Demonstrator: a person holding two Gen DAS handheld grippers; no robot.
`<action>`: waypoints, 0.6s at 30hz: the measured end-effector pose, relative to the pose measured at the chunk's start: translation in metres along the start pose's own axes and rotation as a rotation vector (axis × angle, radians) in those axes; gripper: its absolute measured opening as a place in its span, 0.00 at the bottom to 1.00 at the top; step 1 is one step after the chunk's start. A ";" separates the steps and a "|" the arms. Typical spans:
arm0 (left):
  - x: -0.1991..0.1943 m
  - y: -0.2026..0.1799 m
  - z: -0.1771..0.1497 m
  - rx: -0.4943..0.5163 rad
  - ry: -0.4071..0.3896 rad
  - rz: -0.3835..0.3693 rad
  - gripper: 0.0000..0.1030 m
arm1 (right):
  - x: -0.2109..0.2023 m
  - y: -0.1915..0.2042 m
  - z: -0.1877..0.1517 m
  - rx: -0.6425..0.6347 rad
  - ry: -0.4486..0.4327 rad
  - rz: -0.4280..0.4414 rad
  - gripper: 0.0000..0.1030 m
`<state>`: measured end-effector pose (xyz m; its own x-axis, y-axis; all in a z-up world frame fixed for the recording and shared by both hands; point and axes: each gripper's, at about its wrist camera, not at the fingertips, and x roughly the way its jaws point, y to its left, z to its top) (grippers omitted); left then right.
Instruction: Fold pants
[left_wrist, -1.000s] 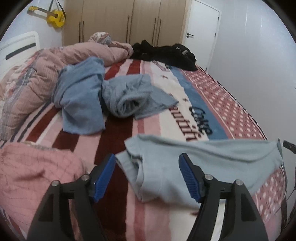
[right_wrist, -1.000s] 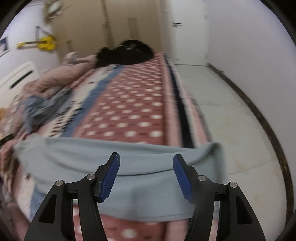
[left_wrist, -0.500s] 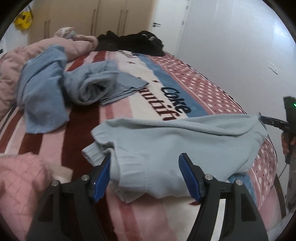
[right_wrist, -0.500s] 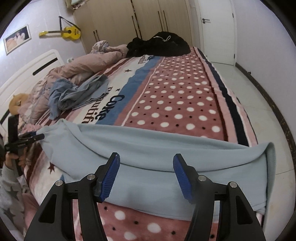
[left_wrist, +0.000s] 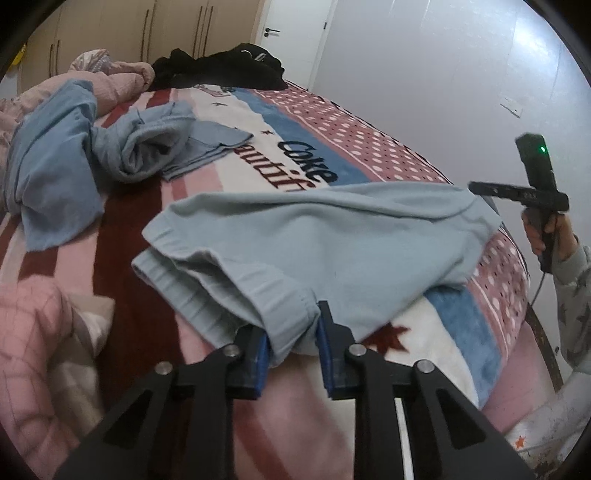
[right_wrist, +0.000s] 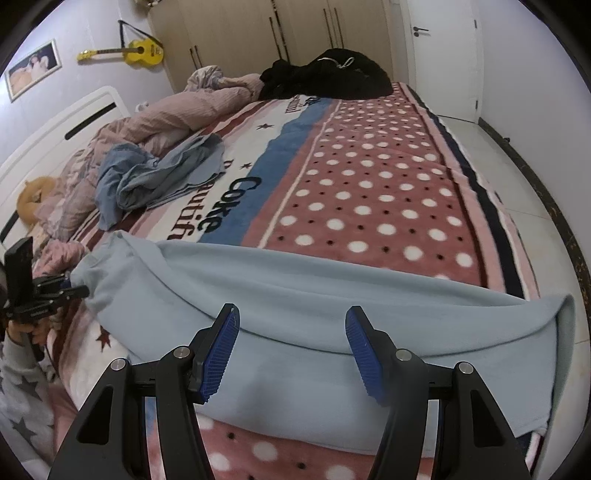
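Light blue pants (left_wrist: 332, 240) lie folded lengthwise across the near edge of the bed (left_wrist: 258, 147). In the left wrist view my left gripper (left_wrist: 291, 325) is closing its jaws on the ribbed waistband corner, and the bunched cloth fills the gap between the blue pads (left_wrist: 261, 347). The right wrist view shows the same pants (right_wrist: 332, 295) stretching from left to right. My right gripper (right_wrist: 291, 347) hovers open over their long folded edge, nothing pinched. Each gripper also appears in the other's view, the right gripper (left_wrist: 535, 192) past the far end of the pants and the left gripper (right_wrist: 37, 291) at the waistband.
A heap of darker blue clothes (left_wrist: 110, 147) lies further up the bed, black garments (right_wrist: 325, 77) at its far end, and a pink quilt (right_wrist: 166, 118) along the headboard side. Bare tiled floor (right_wrist: 535, 166) runs along the bed's right side.
My left gripper sank onto the waistband corner and its jaws went from wide apart to nearly together around the cloth. The right gripper slid sideways along the pants, still open.
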<state>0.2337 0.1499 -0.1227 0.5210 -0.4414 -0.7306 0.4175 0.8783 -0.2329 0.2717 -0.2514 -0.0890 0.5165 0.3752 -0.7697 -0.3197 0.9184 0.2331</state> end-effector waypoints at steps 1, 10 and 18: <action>-0.002 0.000 -0.003 -0.003 0.004 -0.007 0.18 | 0.001 0.004 0.001 -0.006 0.001 0.002 0.54; -0.009 0.003 -0.026 -0.025 0.078 0.051 0.19 | 0.028 0.040 0.013 -0.110 0.049 0.001 0.54; -0.030 0.004 -0.023 -0.092 0.063 0.111 0.24 | 0.050 0.055 -0.001 -0.271 0.105 0.006 0.60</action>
<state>0.2025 0.1707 -0.1170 0.5112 -0.3311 -0.7931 0.2889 0.9353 -0.2042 0.2786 -0.1826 -0.1152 0.4330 0.3526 -0.8296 -0.5305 0.8437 0.0817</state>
